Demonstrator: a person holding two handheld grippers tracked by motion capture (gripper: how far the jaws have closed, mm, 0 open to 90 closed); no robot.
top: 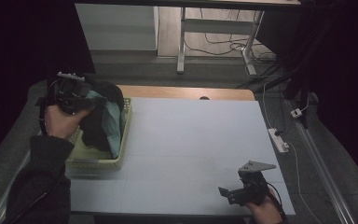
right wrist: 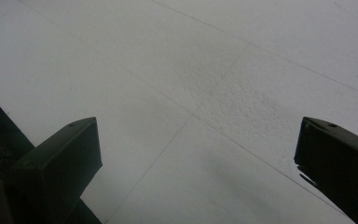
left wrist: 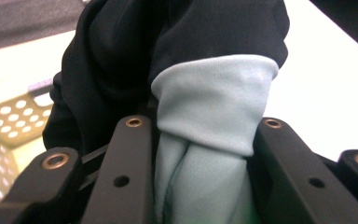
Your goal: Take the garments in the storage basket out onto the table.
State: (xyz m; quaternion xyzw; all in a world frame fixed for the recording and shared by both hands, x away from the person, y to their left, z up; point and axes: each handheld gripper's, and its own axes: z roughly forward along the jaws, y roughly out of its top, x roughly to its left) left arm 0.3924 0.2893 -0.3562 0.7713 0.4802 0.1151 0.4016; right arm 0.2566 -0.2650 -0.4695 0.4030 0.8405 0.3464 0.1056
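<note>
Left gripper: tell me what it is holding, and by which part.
The left gripper is shut on the garment, pinching its pale green cuff between the fingers above the basket. The right gripper is open, holding nothing.

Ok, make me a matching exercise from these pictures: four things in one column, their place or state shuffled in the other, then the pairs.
Things:
1. left claw
2. right claw
3. basket
4. black garment

Place or state:
A. at the table's left edge, holding clothes
B. open above bare tabletop, near the front right corner
C. shut on pale green cloth
D. bunched up with the pale green cloth, over the basket

Pairs: 1-C, 2-B, 3-A, 4-D
</note>
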